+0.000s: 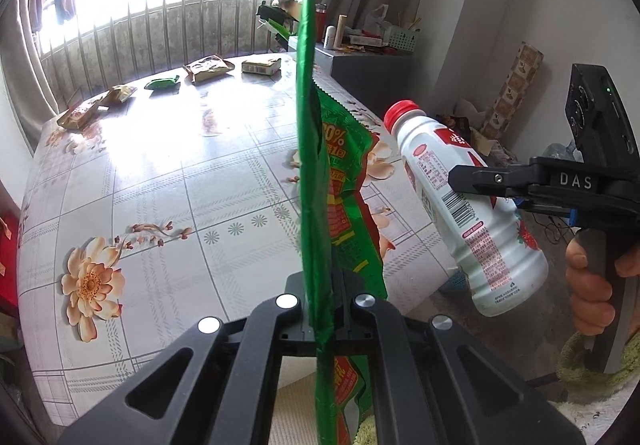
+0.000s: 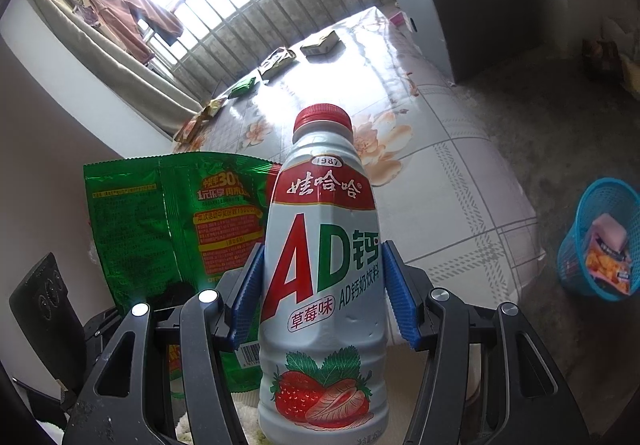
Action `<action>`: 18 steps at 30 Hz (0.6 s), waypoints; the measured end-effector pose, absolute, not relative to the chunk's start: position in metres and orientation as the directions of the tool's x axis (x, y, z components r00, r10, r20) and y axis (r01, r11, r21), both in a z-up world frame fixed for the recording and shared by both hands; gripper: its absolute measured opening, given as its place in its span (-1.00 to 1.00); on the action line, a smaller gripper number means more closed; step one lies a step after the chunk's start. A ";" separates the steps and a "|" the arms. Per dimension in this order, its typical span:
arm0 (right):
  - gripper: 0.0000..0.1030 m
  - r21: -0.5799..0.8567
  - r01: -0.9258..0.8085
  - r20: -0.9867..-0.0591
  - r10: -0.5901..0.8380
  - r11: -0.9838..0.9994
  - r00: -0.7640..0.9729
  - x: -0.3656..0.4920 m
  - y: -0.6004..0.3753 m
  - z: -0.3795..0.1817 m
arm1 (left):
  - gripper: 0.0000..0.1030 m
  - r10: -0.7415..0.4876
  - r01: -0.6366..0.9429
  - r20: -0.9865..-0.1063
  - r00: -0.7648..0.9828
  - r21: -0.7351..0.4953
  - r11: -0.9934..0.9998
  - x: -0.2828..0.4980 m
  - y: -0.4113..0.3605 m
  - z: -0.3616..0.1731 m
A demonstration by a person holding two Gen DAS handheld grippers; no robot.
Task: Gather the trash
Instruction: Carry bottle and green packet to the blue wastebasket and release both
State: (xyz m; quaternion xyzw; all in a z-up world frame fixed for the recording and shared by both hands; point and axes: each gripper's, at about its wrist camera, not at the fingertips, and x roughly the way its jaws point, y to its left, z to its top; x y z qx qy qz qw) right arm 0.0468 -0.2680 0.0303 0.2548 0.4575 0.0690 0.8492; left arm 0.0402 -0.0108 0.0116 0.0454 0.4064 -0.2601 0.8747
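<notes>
The left gripper (image 1: 320, 309) pinched a green snack wrapper (image 1: 316, 181), the right gripper (image 2: 324, 297) clasped a strawberry milk bottle (image 2: 324, 265) — both above the floral table (image 1: 160, 181), far-edge packets (image 1: 208, 69) beyond, blue basket (image 2: 576, 245) beside it.

Green wrapper (image 1: 316, 205) ran off the bottom edge in the left wrist view and hid the left gripper's fingertips. White bottle (image 2: 324, 265) base was cut off by the right wrist view's bottom edge. Blue basket (image 2: 600, 241) contents were too blurred to identify. Far packets (image 1: 208, 69) print was unreadable. Window was blown out.
</notes>
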 end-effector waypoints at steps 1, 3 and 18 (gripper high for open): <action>0.04 0.499 0.121 -0.736 0.347 0.858 0.581 0.043 -0.273 0.032 | -0.99 -0.427 0.501 -0.730 0.533 -0.134 0.855 0.038 -0.014 0.014; 0.04 0.508 0.134 -0.725 0.338 0.851 0.600 0.034 -0.282 0.035 | -0.99 -0.443 0.520 -0.721 0.533 -0.134 0.844 0.033 -0.022 0.019; 0.04 0.523 0.497 -0.694 0.007 0.693 0.720 -0.110 -0.435 0.023 | -0.99 -0.622 0.761 -0.682 0.384 -0.148 0.632 0.012 -0.151 0.049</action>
